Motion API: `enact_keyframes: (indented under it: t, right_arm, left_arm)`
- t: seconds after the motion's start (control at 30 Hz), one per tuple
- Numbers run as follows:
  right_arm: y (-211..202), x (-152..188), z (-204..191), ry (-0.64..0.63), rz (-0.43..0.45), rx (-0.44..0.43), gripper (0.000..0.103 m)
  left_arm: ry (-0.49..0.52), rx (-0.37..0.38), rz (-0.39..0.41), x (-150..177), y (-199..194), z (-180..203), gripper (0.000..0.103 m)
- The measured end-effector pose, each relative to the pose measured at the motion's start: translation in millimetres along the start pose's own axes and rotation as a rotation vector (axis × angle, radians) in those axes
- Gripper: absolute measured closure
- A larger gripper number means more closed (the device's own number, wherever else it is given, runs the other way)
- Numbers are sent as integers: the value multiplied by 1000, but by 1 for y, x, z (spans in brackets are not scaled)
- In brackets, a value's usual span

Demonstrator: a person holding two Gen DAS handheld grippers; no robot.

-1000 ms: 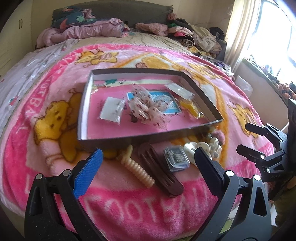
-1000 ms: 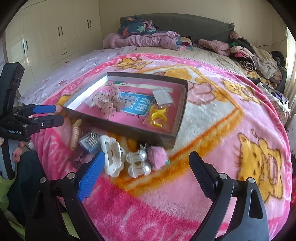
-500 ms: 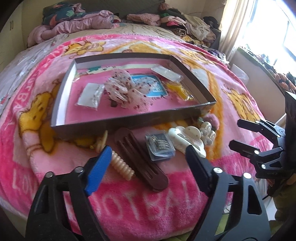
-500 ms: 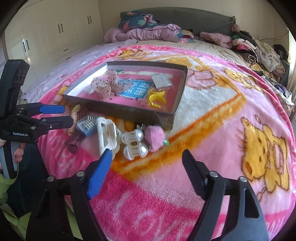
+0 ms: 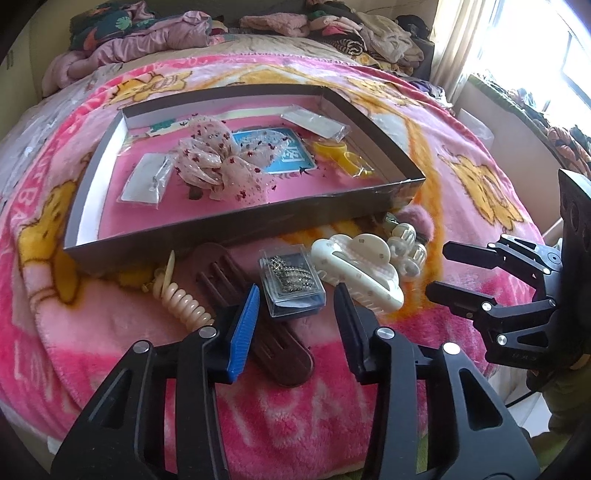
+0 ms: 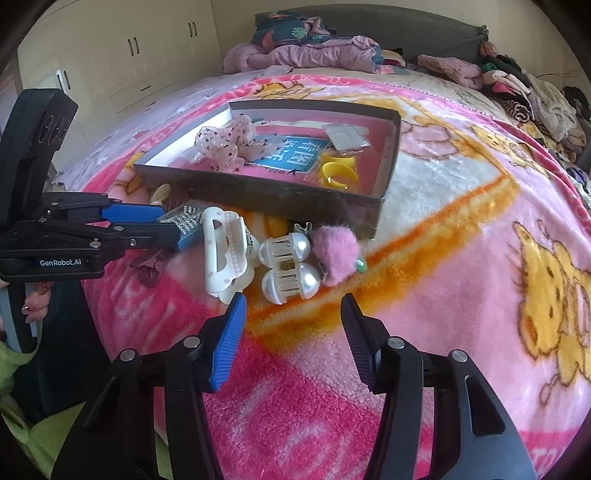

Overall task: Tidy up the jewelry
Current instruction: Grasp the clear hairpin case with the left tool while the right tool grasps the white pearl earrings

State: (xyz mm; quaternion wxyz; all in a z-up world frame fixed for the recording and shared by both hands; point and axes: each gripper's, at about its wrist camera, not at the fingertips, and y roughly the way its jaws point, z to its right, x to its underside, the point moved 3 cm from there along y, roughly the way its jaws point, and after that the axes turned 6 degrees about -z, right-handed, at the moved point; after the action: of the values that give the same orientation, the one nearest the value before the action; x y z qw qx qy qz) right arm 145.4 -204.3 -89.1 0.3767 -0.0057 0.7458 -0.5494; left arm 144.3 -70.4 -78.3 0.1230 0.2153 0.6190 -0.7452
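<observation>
A shallow dark box [image 5: 236,218] [image 6: 266,192] with a pink floor lies on the bed and holds a lace bow [image 5: 218,162], small bags and yellow rings [image 6: 338,173]. In front of it lie a clear case of rhinestone jewelry [image 5: 291,280] [image 6: 183,221], a white claw clip [image 5: 358,269] [image 6: 225,254], two pearl clips [image 6: 290,267], a pink pompom [image 6: 336,253], a brown hair clip [image 5: 255,317] and a cream spiral tie [image 5: 183,295]. My left gripper [image 5: 295,306] [image 6: 168,225] is open, its fingers on either side of the clear case. My right gripper [image 6: 291,314] [image 5: 436,269] is open, just short of the pearl clips.
The pink cartoon blanket [image 6: 461,221] covers the bed. Piled clothes [image 5: 354,33] lie along the headboard. White cupboards [image 6: 110,62] stand on the left of the right wrist view, a curtain and window [image 5: 517,55] on the right of the left wrist view.
Both grippers have moved forward and down toward the loose items. The left jaws have narrowed and now straddle the clear case. The right jaws have narrowed too.
</observation>
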Motion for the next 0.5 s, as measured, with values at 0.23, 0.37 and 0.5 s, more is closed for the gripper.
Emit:
enact_keyframes:
  t: [0.23, 0.37, 0.5]
  right_arm:
    - [9, -3, 0, -12, -7, -6, 58]
    - [14, -7, -1, -17, -6, -8, 60]
    - [19, -10, -1, -22, -10, -9, 60]
  left_arm:
    - [-9, -9, -12, -4, 10, 0, 71]
    - [-11, -15, -19, -6, 15, 0, 71]
    - [-18, -17, -19, -8, 17, -1, 71]
